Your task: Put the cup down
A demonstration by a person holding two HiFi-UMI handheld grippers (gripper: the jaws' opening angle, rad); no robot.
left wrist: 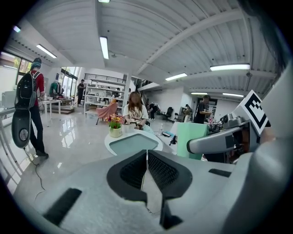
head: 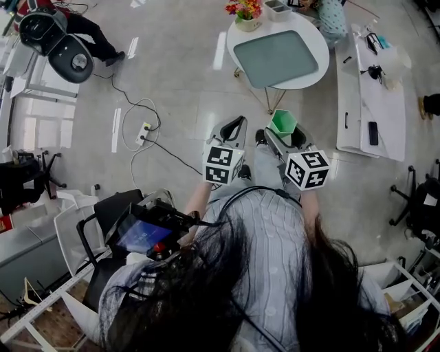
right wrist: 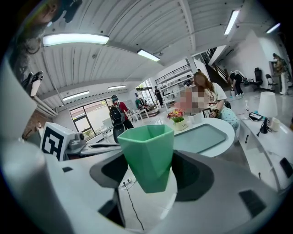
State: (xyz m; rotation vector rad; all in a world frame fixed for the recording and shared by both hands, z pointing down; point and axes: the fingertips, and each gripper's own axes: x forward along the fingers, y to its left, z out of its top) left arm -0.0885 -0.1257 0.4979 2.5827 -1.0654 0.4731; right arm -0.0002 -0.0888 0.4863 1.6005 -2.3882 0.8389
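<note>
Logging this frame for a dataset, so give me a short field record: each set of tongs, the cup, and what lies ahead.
left tongs: shut, nothing between them
right tongs: shut on the green cup
cup state: upright, held over the floor, not set down
ahead: round white table bearing a grey tray and a flower pot

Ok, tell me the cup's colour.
Plain green. The cup shows best in the right gripper view.

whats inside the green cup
From the head view, the cup in the right gripper shows only bare green walls, so it looks empty. The right gripper view sees just its outside.
</note>
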